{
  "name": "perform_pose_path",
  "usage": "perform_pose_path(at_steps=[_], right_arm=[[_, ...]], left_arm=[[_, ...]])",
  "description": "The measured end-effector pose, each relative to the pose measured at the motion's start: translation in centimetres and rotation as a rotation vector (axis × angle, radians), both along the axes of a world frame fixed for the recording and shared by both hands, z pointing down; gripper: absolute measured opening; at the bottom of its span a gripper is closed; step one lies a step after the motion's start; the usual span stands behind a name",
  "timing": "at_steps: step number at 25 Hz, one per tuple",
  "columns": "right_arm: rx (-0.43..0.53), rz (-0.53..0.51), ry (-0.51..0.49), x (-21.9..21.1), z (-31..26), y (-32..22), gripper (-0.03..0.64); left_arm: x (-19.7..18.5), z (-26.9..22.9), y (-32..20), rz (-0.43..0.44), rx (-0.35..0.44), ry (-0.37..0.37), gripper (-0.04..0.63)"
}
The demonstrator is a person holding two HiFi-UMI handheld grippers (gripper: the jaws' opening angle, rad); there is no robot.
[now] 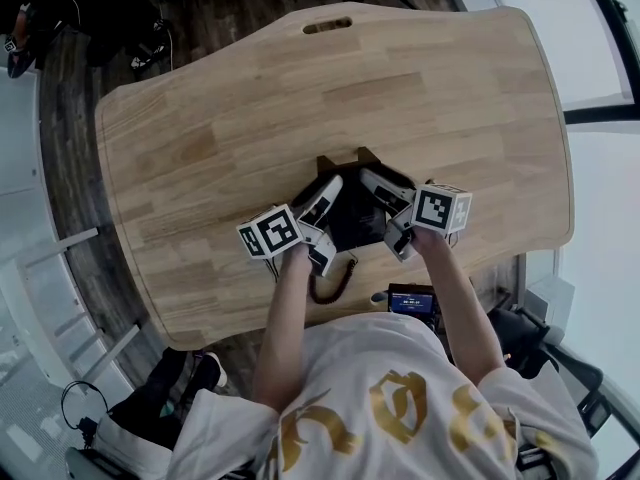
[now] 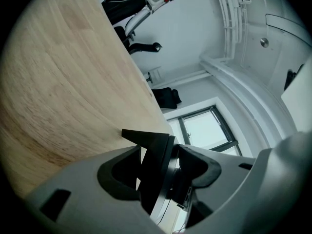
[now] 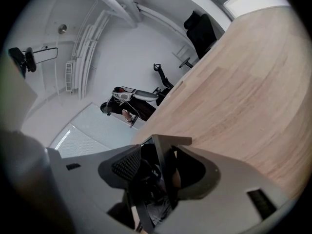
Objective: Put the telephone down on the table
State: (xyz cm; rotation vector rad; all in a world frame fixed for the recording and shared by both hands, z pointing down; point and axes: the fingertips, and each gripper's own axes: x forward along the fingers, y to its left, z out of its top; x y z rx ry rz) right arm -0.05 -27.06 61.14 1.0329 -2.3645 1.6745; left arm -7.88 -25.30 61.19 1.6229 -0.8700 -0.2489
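The telephone (image 1: 355, 218) is a flat black device held over the near part of the wooden table (image 1: 250, 118). A dark cord (image 1: 333, 286) loops down from it past the table's front edge. My left gripper (image 1: 325, 226) clamps its left side and my right gripper (image 1: 392, 213) its right side. In the left gripper view the black edge of the telephone (image 2: 148, 143) sits pinched between the left gripper (image 2: 161, 174)'s pads. The right gripper view shows the telephone (image 3: 168, 152) likewise wedged in the right gripper (image 3: 158, 172). I cannot tell whether it touches the tabletop.
The table has a hand slot (image 1: 327, 25) at its far edge. A small device with a blue screen (image 1: 411, 303) sits at the person's waist. A black office chair (image 3: 202, 30) stands beyond the table, and a window (image 2: 207, 130) lies past its end.
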Motion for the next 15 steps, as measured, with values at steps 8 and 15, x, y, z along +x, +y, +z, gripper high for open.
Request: perform_pose_path(at_steps=[8,15], right_arm=[[0.03,-0.014,-0.011,-0.1,-0.2,0.0,0.211],[0.069,-0.018,0.05,0.5,-0.5,0.5,0.199]], left_arm=[[-0.5,0.8,-0.1,-0.022,-0.001,-0.019,0.275],[-0.9,1.4,-0.1,-0.041,-0.013,-0.072,0.321]])
